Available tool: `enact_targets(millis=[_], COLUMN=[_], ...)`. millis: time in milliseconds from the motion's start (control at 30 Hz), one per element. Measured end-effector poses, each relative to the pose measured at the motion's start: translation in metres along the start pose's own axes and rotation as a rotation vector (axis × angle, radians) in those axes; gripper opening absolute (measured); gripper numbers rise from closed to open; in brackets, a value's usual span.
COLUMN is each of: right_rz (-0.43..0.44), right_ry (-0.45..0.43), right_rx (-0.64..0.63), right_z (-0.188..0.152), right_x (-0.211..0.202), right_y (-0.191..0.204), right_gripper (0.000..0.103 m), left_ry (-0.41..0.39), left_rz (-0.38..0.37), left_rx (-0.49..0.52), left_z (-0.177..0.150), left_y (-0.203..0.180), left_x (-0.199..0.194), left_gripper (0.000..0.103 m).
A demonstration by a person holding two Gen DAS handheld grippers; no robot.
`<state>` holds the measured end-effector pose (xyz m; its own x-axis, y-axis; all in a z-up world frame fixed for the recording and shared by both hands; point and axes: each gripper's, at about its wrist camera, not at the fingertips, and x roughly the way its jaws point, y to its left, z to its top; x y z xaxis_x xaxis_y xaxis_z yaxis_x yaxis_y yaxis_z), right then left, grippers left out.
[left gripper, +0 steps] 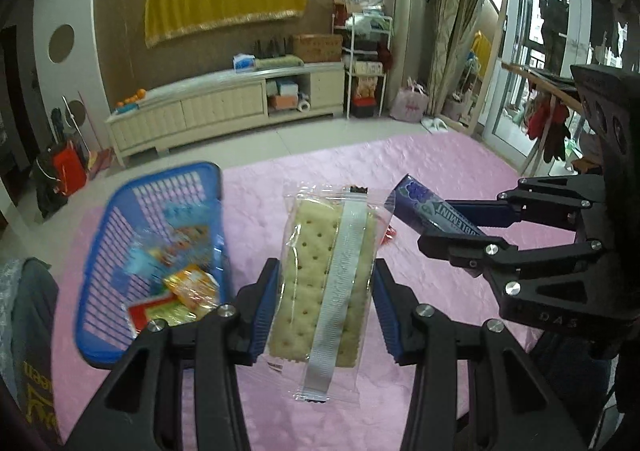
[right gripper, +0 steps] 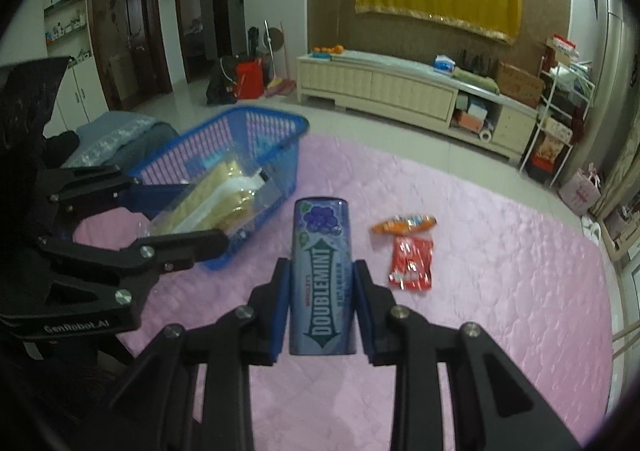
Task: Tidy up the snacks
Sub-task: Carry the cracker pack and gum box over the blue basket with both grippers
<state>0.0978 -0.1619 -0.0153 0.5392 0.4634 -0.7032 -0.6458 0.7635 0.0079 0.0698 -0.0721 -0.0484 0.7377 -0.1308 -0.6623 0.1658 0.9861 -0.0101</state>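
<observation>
Nearest, the left gripper (left gripper: 326, 293) clamps a clear-wrapped cracker packet (left gripper: 320, 283); the right gripper (right gripper: 322, 301) clamps a Doublemint gum bottle (right gripper: 322, 279). The blue basket (left gripper: 120, 211) waits at ten o'clock: carry both above its rim before releasing.

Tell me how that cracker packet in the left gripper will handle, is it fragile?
The cracker packet is probably light and fairly stiff, since it sticks out straight from the left gripper. The crackers likely snap under a harder squeeze. Its glossy clear wrapper may slip between the pads.
</observation>
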Motion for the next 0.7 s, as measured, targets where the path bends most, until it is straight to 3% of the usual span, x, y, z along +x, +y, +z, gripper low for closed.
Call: enact_targets(millis=[400, 700], right_rz=[0.044, 0.102], right_ry=[-0.048, -0.019], right_rx=[-0.046, -0.116], right_z=[0.066, 0.105], right_x=[0.007, 0.048], right_y=[0.042, 0.086], right_gripper=[0.034, 0.034], left_ry=[-0.076, -0.067], left_rz=[0.098, 0.176], left_rx=[-0.065, -0.122], left_z=[0.023, 0.021], left_y=[0.086, 0.141], left_x=[-0.048, -0.062], left_gripper=[0.043, 0.043])
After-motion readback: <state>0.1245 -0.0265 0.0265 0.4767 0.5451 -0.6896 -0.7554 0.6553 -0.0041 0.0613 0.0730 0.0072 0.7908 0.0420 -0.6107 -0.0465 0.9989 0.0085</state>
